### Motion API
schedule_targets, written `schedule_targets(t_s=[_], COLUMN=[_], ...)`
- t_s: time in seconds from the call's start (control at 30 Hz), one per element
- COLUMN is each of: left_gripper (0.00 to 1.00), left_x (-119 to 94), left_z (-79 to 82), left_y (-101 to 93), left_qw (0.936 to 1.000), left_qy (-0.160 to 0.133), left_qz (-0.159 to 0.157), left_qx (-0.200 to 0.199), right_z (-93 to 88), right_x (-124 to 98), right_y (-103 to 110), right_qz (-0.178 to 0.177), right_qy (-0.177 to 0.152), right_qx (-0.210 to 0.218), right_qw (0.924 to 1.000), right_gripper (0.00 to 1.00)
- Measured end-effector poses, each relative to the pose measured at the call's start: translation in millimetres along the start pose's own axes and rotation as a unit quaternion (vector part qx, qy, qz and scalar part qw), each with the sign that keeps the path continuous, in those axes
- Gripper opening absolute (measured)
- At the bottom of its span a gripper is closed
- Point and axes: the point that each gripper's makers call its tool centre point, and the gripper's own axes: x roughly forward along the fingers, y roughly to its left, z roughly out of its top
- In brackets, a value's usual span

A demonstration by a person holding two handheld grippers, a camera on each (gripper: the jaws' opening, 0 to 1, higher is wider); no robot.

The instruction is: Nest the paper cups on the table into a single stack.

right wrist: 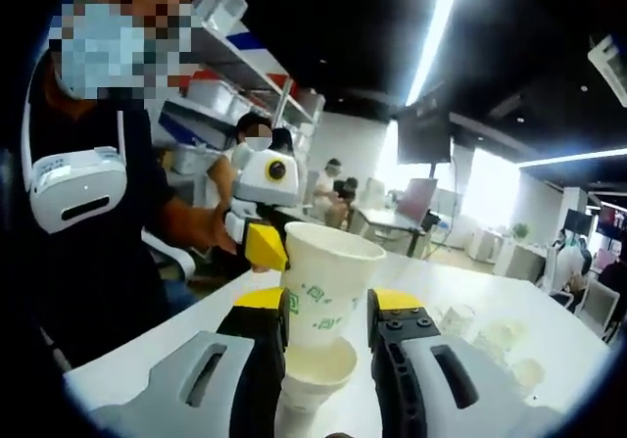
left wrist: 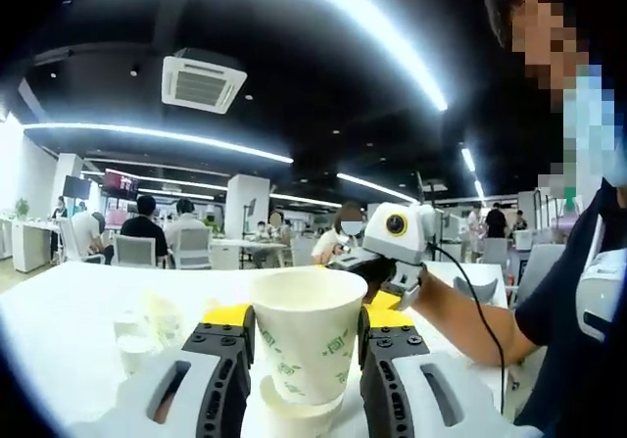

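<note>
A white paper cup (left wrist: 306, 338) with green print stands upright between my left gripper's (left wrist: 306, 332) jaws, which press on its sides. Its base sits in the mouth of a second cup (left wrist: 294, 407) below. In the right gripper view, a similar printed cup (right wrist: 325, 291) is clamped by my right gripper (right wrist: 328, 322), its bottom nested in a lower cup (right wrist: 315, 371). Each gripper shows in the other's view, just behind the cup: the right gripper (left wrist: 392, 262) and the left gripper (right wrist: 263, 224). Whether both hold one stack, I cannot tell.
The white table (left wrist: 78, 301) runs to the left, with small clear plastic cups (left wrist: 132, 345) on it; these also appear as clear cups (right wrist: 490, 345) in the right gripper view. The person holding the grippers stands close by (right wrist: 88, 222). Seated people and desks fill the room behind.
</note>
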Motion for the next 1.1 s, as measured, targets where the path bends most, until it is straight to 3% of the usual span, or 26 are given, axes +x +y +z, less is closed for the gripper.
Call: schedule_targets(t_s=[1.1], left_gripper=[0.45], left_x=[10.6], left_z=[-42.8], left_y=[3.1], left_qw=[0.9991], left_qy=[0.039], left_qz=[-0.002], left_qx=[0.016], right_z=[-45.6], right_x=[-1.4], right_y=[2.8], right_qz=[0.005], right_qy=[0.074], right_qx=[0.004], right_qw=[0.9972], right_gripper=[0.31])
